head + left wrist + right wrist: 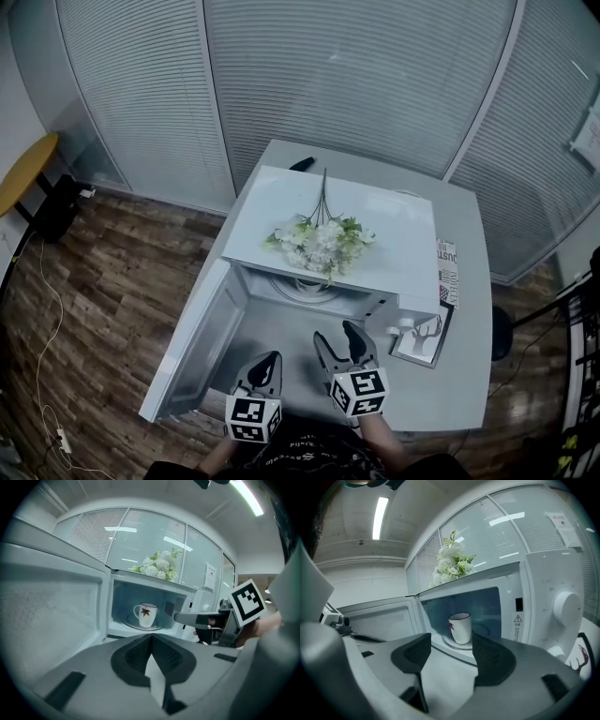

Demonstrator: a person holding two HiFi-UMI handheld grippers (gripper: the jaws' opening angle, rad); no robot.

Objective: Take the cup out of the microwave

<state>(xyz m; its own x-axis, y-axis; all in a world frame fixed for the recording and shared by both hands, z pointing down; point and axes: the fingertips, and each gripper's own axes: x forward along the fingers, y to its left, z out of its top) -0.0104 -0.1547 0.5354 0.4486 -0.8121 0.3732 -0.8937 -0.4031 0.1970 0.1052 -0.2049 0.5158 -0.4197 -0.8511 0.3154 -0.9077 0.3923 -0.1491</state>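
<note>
Grey table [469, 281], wood floor [112, 272] at 9 o'clock. Microwave [272, 202] open, cup [460, 627] inside. At 6 o'clock, aimed inward: left gripper [270, 360] jaws together; right gripper [335, 334] jaws wide, empty.

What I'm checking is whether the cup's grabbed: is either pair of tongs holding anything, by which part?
Nothing is held: left tongs shut empty, right tongs open; the cup stands untouched inside the microwave.

Smooth gloss, matt grey.
The microwave [398, 234] casing is smooth glossy white, the cup [460, 627] shiny glazed white, the table [464, 319] matt grey, the floor [122, 272] wood-grain plank, the pads [412, 652] of the right gripper [451, 640] matt black and ribbed.
</note>
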